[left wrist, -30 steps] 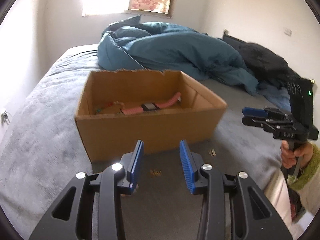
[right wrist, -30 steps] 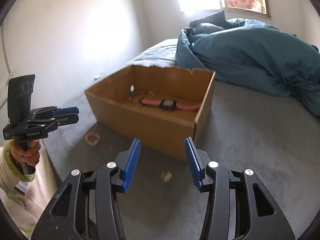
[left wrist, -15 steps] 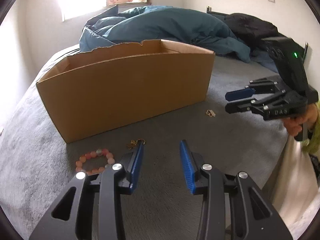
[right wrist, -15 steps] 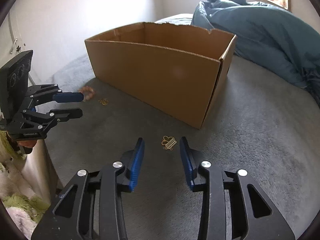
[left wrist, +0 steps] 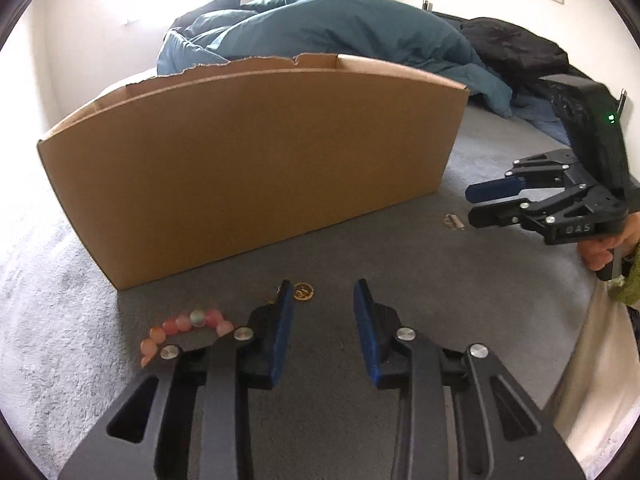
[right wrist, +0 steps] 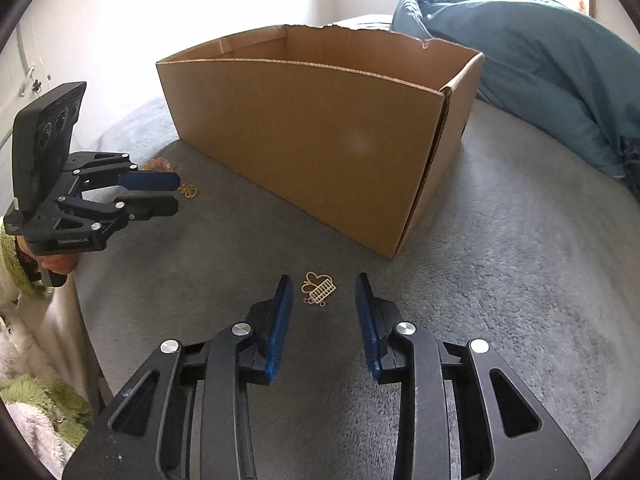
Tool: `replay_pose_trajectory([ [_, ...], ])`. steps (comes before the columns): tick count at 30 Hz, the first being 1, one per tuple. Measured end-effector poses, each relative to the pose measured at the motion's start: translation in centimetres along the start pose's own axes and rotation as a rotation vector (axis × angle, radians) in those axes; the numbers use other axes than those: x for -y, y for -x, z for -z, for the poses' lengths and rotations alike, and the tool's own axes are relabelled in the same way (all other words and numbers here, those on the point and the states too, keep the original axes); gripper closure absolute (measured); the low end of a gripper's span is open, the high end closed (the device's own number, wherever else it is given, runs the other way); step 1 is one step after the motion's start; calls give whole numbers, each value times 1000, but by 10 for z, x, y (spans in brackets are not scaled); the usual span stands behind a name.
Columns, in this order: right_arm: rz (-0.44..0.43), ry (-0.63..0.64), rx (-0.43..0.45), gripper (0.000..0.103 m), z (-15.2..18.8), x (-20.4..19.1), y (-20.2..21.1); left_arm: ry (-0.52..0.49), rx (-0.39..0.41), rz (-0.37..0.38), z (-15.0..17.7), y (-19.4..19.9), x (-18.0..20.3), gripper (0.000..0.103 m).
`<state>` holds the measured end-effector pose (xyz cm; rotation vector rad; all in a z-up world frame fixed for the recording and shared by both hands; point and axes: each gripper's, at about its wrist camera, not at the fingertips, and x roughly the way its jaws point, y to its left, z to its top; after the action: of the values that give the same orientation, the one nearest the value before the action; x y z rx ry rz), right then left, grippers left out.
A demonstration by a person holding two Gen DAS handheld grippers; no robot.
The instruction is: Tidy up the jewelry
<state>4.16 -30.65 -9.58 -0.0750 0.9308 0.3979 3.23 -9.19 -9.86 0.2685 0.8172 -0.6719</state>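
An open cardboard box stands on the grey bed blanket; its inside is hidden from here. My left gripper hangs low in front of it, jaws closing. A small gold earring lies on the blanket just past its left fingertip, untouched. A pink bead bracelet lies to its left. My right gripper, jaws also closing, is low over a gold charm that lies between its fingertips, not pinched. Each view shows the other gripper: the right gripper and the left gripper.
A teal duvet is heaped behind the box, with black clothing to its right. The bed's edge drops off near the person's hand. The box's near corner stands close ahead of the right gripper.
Both grippers have sunk toward the blanket, so the box's inside is no longer seen. Both pairs of jaws have narrowed. The gold pieces now sit near the fingertips.
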Motion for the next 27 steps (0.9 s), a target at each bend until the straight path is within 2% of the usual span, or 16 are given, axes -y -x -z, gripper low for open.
replay_pose_trajectory([
  [7,-13,-17,-7,73,1,2,-9,16,-5,-27,-5,-13,-4,77],
  [21,-34,-44,-1,73,7,17,-4,24,-18,-32,-6,-19,-6,77],
  [27,-36,-48,-2,73,8,19,-4,16,-28,-43,-5,-21,-4,85],
])
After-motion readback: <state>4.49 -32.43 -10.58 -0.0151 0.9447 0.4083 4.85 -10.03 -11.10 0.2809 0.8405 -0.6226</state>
